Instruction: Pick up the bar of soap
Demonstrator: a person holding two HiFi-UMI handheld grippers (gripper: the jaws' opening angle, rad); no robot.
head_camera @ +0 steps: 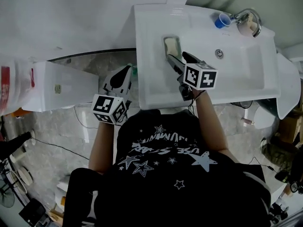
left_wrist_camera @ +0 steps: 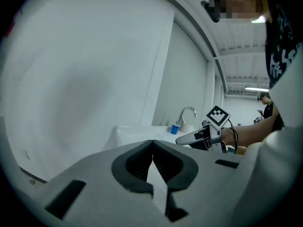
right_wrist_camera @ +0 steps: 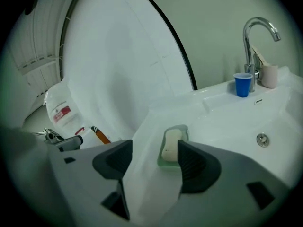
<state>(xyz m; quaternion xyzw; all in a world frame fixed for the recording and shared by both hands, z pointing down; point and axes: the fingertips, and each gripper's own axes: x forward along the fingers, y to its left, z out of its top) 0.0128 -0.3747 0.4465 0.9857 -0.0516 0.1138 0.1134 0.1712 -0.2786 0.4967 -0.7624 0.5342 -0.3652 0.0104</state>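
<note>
"Hovering over the sink (head_camera: 156,86), is it — the right gripper (right_wrist_camera: 154,157)?"

"Yes, above the white ledge at the sink's left side. Its jaws are spread wide, with nothing gripped between them."

"And the bar of soap (right_wrist_camera: 171,144)?"

"It lies in a pale green soap dish (right_wrist_camera: 183,129) on that same ledge, just ahead of the jaws. In the right gripper view the bar shows through the gap, close to the right-hand pad. In the head view the tips stop just short of the dish's near end. Whether a pad touches the dish I cannot tell."

"What of the left gripper (left_wrist_camera: 152,148)?"

"Its jaws are pressed together, tip to tip, with nothing in them. The person holds it off to the left of the sink, near the sink's left edge and over the marbled floor (head_camera: 57,126)."

"Anything else on the sink?"

"A blue cup (right_wrist_camera: 243,84) stands at the back, just beside the chrome faucet (right_wrist_camera: 258,30), and a pale tumbler (right_wrist_camera: 270,75) sits on the faucet's other side. The drain (right_wrist_camera: 262,139) lies in the basin — well apart from the soap."
</note>
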